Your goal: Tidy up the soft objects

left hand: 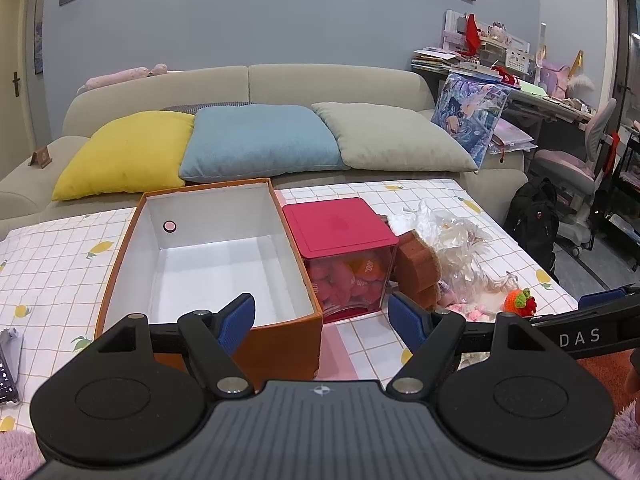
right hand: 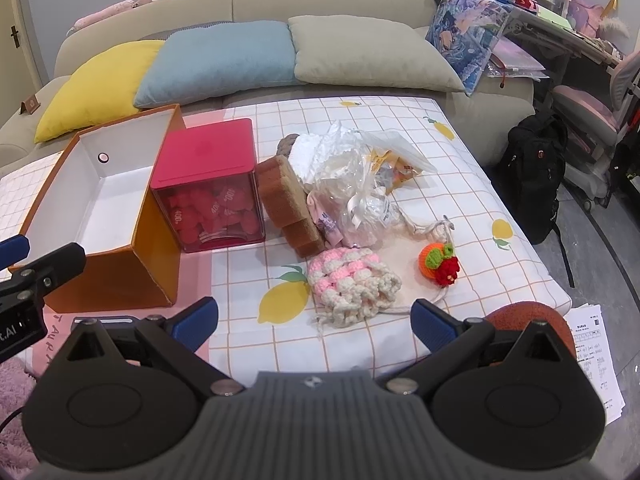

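Right wrist view gives me the clearest read on progress, and I judge the job barely begun: the orange box (right hand: 100,216) stands open at the left of the lemon-print tablecloth (right hand: 460,184) and its white inside looks bare, with nothing soft in it that I can see. Everything I take to be the work is still out on the cloth: the pink-and-white crochet pouch (right hand: 352,280) lies nearest, just ahead of my right gripper (right hand: 314,322), whose jaws are spread wide and hold nothing; the small orange knitted fruit (right hand: 438,264) sits near it to the right; the brown sponge block (right hand: 288,208) leans beside the red-lidded container (right hand: 212,188), touching a heap of clear plastic bags (right hand: 360,172) behind it. Left wrist view shows my left gripper (left hand: 320,318) also spread and empty, poised over the near end of the orange box. So by my reckoning every item remains to be moved, and the pouch looks the natural first pick
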`<control>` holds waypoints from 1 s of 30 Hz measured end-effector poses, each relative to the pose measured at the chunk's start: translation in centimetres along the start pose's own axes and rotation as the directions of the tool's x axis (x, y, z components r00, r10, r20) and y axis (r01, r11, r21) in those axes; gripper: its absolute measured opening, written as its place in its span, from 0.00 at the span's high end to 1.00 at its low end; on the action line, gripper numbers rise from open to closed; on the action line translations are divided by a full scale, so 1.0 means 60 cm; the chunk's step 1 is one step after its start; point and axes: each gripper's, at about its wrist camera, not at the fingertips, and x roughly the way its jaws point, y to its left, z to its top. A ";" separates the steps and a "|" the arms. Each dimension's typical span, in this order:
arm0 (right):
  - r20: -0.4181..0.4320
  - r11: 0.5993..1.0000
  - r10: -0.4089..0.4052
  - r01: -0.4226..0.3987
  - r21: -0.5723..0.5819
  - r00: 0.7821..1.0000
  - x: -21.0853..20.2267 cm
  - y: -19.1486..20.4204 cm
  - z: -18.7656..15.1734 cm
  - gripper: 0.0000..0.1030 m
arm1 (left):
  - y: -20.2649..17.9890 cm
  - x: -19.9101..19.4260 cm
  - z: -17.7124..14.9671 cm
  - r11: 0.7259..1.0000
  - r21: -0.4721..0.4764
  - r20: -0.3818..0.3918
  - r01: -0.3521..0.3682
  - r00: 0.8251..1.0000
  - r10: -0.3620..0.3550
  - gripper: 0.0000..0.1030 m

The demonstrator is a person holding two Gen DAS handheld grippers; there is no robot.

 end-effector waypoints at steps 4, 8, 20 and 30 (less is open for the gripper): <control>-0.006 1.000 -0.003 0.003 0.000 1.000 0.001 0.000 0.001 0.03 | -0.001 0.000 -0.001 1.000 0.000 -0.002 0.000 1.000 0.000 0.14; -0.013 1.000 -0.006 0.006 0.000 1.000 0.004 0.001 0.002 0.03 | -0.002 0.002 -0.001 1.000 0.003 -0.008 0.002 1.000 -0.002 0.14; -0.029 1.000 -0.016 0.016 -0.002 0.999 0.009 0.002 0.002 0.03 | -0.003 0.003 -0.003 1.000 -0.001 -0.023 0.012 1.000 -0.012 0.14; -0.038 1.000 -0.015 0.015 0.001 0.999 0.013 0.001 0.000 0.03 | -0.003 0.005 -0.003 1.000 0.000 -0.030 0.015 0.999 -0.015 0.14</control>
